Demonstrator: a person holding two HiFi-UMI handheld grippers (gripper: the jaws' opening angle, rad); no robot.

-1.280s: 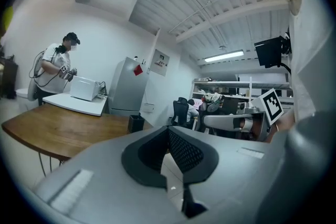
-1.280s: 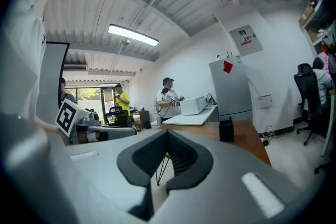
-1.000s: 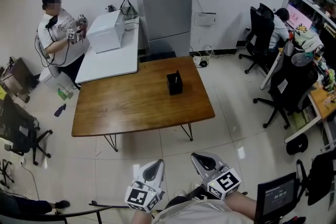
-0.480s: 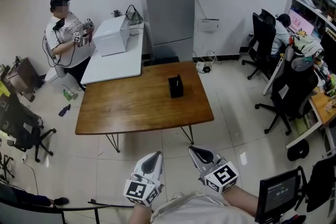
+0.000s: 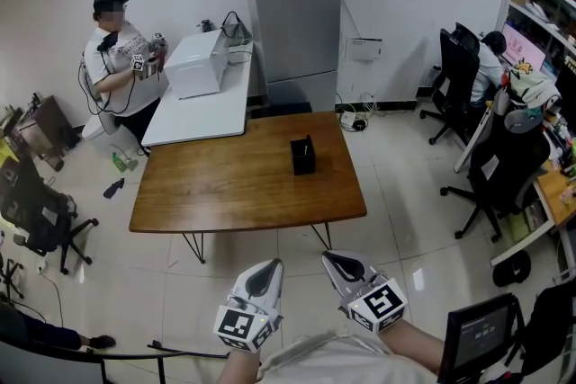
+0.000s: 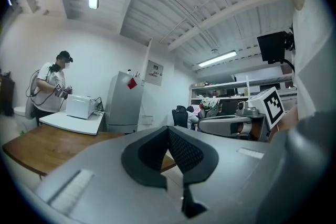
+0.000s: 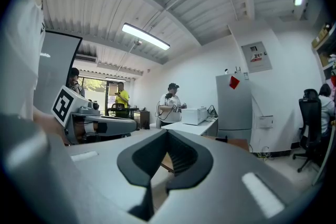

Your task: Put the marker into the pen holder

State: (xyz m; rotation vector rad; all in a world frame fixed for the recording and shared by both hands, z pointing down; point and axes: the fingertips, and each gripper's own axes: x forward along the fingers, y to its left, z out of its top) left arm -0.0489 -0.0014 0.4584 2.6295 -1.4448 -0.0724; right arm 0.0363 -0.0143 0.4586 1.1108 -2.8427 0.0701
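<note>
A black pen holder stands on the far right part of the brown wooden table, and something thin rises from its top. No marker shows clearly in any view. My left gripper and right gripper are held low, close to my body, well short of the table's near edge. In the left gripper view the left gripper has its jaws together with nothing between them. The right gripper is likewise shut and empty. The table lies ahead to the left in the left gripper view.
A person in a white shirt and black cap stands at the white table bearing a white appliance. A grey fridge stands behind. Office chairs stand right, a black chair left, a monitor near my right arm.
The head view has shifted a little, so the table and fridge sit slightly further right in frame. Both grippers stay low by my body, shut as before.
</note>
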